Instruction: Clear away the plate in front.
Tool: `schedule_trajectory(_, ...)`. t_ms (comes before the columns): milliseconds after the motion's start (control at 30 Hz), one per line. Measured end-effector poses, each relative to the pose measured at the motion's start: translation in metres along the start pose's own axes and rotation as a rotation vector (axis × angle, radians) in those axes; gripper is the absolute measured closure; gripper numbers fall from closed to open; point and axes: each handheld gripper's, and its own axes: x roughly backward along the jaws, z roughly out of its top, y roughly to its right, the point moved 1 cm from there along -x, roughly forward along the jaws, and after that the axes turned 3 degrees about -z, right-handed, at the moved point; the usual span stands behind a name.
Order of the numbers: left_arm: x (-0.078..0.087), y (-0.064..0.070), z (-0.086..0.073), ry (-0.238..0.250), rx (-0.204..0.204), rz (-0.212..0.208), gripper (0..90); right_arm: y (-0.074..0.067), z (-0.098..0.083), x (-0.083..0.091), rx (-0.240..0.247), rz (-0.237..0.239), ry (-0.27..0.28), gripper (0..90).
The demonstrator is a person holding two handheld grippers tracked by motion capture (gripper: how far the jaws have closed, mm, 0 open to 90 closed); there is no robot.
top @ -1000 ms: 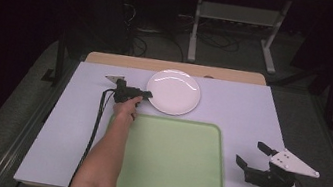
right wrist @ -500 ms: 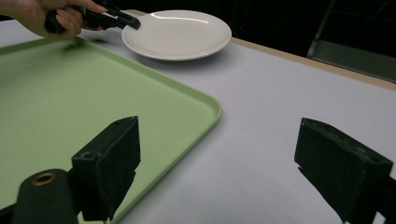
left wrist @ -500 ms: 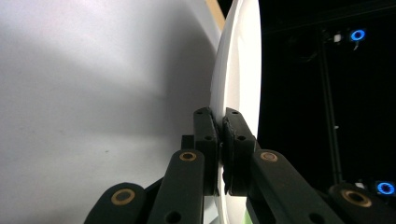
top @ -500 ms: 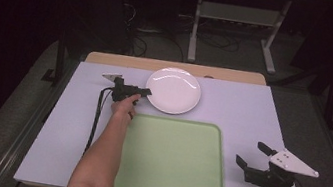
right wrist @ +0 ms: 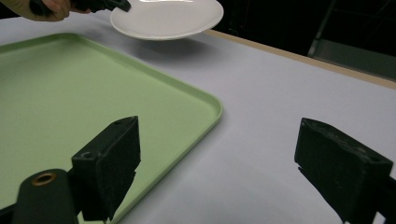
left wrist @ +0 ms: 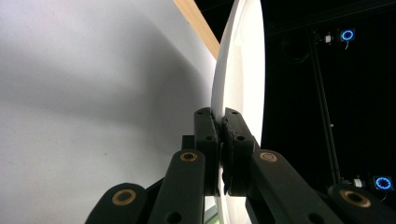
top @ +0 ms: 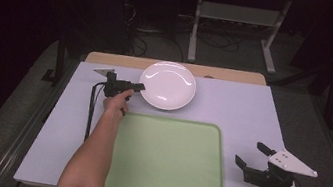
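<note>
The left gripper [top: 139, 87] sits in the upper middle of the high view, just left of centre, its jaws pinched on the near-left rim of the white plate [top: 168, 84]. Up close in the left gripper view the two black jaws are pressed together with the thin plate edge [left wrist: 236, 84] clamped between them — the plate runs up the frame almost edge-on there, bright against the dark room at right. In the right gripper view the white plate [right wrist: 168, 18] shows at the top of the frame with a shadow on the table beneath it, so it looks lifted clear of the surface, and the left hand [right wrist: 46, 8] holds it from the upper left corner. The green tray [top: 167, 158] fills the lower middle of the high view, bare, lying flat on the pale table [top: 247, 111]. Over at lower right, the right gripper [top: 251, 155] hovers just off the tray's right edge — jaws spread wide, nothing between them. Its own view confirms it: the two black pads stand far apart at the bottom, with the tray's rounded corner [right wrist: 212, 105] and bare table in the gap.
</note>
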Motion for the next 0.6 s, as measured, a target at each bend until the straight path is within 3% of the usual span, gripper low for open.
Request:
schedule_trajectory(333,0.015,0.007,0.003,-0.032,-0.038,-0.027,87.0,-0.001,0.000,0.000,0.003,-0.005,0.001,13.3)
schedule_trajectory(600,0.029,0.017,0.004,-0.059,-0.076,-0.021,87.0,-0.004,0.001,-0.001,0.018,-0.003,0.003,13.3)
